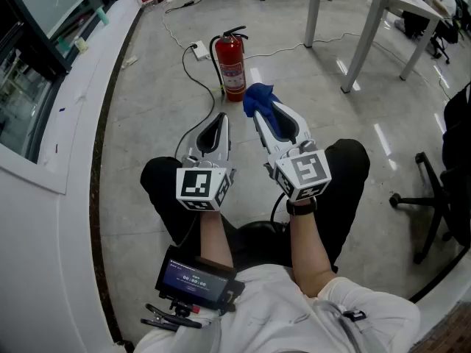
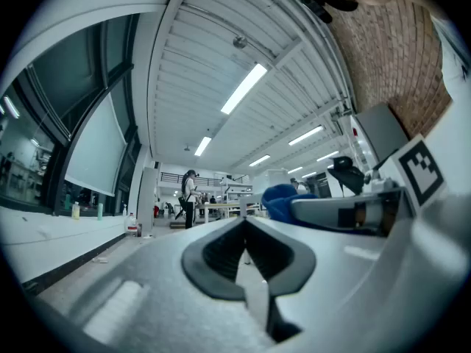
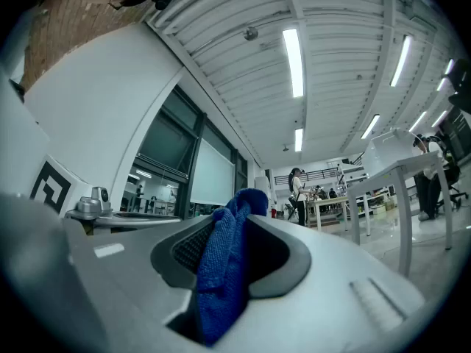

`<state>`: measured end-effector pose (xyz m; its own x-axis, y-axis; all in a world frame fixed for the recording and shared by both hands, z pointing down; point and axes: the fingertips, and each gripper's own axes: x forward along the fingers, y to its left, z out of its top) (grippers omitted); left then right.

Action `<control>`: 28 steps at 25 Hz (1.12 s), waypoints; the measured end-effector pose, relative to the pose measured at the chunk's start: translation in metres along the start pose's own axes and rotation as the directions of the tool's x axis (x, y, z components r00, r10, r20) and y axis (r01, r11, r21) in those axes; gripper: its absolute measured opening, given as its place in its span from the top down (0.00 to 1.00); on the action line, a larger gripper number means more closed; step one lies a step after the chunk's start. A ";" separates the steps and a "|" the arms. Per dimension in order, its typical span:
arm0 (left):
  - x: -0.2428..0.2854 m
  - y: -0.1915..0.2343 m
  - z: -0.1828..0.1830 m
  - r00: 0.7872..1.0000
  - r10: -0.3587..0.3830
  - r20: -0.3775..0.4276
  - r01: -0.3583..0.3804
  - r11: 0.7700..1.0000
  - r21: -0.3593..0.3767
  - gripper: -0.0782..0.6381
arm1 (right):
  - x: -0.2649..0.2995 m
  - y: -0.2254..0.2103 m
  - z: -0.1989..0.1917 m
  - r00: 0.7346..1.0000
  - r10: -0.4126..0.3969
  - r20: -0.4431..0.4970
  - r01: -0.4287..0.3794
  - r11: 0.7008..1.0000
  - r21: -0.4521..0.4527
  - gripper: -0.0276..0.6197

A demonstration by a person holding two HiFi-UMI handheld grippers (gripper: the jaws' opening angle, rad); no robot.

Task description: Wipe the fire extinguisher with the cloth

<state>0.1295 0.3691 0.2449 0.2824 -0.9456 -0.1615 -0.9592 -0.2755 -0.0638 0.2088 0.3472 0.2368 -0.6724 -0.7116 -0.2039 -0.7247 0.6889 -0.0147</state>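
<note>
Red-painted and cylindrical, the metal fire extinguisher (image 1: 234, 68) with its black hose and handle is standing upright on the grey polished floor (image 1: 147, 109), away from the floor's curved left edge and near a white power strip (image 1: 199, 49). The person is kneeling on the floor and pointing both tools forward at it. The white right gripper (image 1: 262, 115) is pinching a crumpled blue terry cloth (image 1: 257, 100) between its dark pads; the right gripper view is showing the fabric bunching up out of the jaws, which are pressing on it from both sides. The white left gripper (image 1: 221, 120) is holding nothing, its jaws pressing together along a thin seam in the left gripper view. From the cloth, the extinguisher is lying ahead and slightly to the left, its long axis running vertically, so the cloth is sitting just beside the lower part of the cylinder in the head view; whether it is touching, I cannot tell. The right gripper is reaching nearer than the left one, so the wipe would probably be calling for a short push forward and leftward, then strokes along the upright body.
</note>
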 end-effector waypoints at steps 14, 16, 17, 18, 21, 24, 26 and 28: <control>0.077 0.094 -0.043 0.998 0.037 -0.045 -0.040 0.996 -0.080 0.89 | 0.115 -0.024 -0.074 0.992 0.036 -0.118 -0.029 0.998 0.057 0.77; 0.093 0.112 -0.052 0.998 0.041 -0.052 -0.046 0.994 -0.096 0.89 | 0.137 -0.031 -0.085 0.991 0.032 -0.132 -0.025 0.998 0.056 0.77; 0.102 0.121 -0.055 0.998 0.039 -0.053 -0.044 0.994 -0.099 0.89 | 0.149 -0.035 -0.087 0.991 0.027 -0.134 -0.020 0.998 0.058 0.76; 0.111 0.130 -0.058 0.998 0.035 -0.055 -0.040 0.994 -0.101 0.89 | 0.161 -0.037 -0.088 0.991 0.027 -0.129 -0.019 0.998 0.057 0.76; 0.132 0.154 -0.069 0.998 0.024 -0.062 -0.031 0.994 -0.102 0.89 | 0.194 -0.043 -0.094 0.993 0.029 -0.114 -0.024 0.999 0.045 0.76; 0.154 0.176 -0.068 0.998 0.016 -0.067 -0.022 0.995 -0.093 0.89 | 0.223 -0.055 -0.095 0.994 0.014 -0.108 -0.010 0.999 0.038 0.76; 0.167 0.191 -0.067 0.998 -0.001 -0.068 -0.004 0.997 -0.071 0.89 | 0.241 -0.061 -0.089 0.996 -0.006 -0.084 0.009 0.999 0.032 0.76; 0.181 0.207 -0.065 0.998 -0.026 -0.059 0.022 0.998 -0.059 0.89 | 0.258 -0.069 -0.089 0.997 -0.041 -0.069 0.043 0.999 0.027 0.76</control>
<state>-0.0187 0.1301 0.2663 0.3054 -0.9468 -0.1014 -0.9520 -0.3061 -0.0090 0.0723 0.1040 0.2720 -0.6512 -0.7468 -0.1351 -0.7483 0.6615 -0.0496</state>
